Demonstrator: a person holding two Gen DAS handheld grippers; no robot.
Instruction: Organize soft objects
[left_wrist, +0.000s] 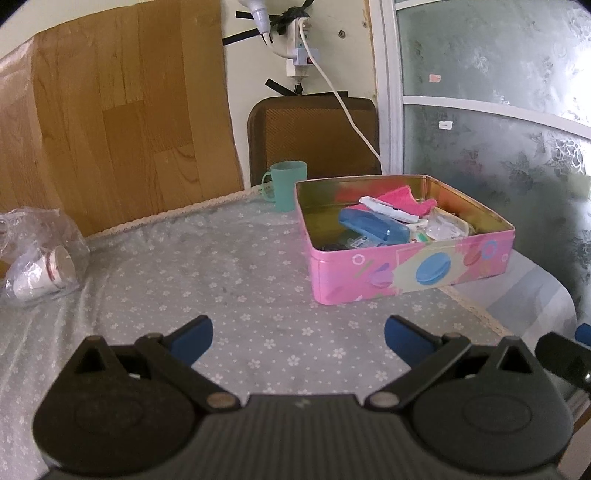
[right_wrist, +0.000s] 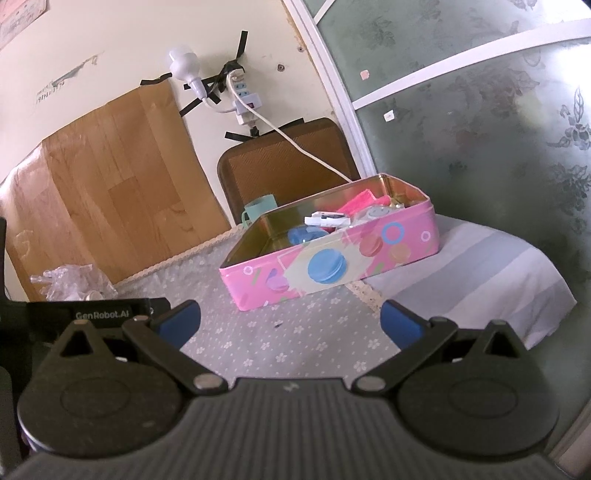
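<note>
Both grippers hover low over the floral-clothed surface (left_wrist: 229, 266), the left gripper (left_wrist: 298, 338) and right gripper (right_wrist: 290, 321) each spread wide with nothing between the blue pads. Ahead sits the pink tin (left_wrist: 410, 267), open-topped, holding a pink cloth (left_wrist: 400, 195), a blue case (left_wrist: 373, 225) and white packets. Behind it stands a teal cup (left_wrist: 286, 184); far left lies a bag of paper cups (left_wrist: 37, 258).
</note>
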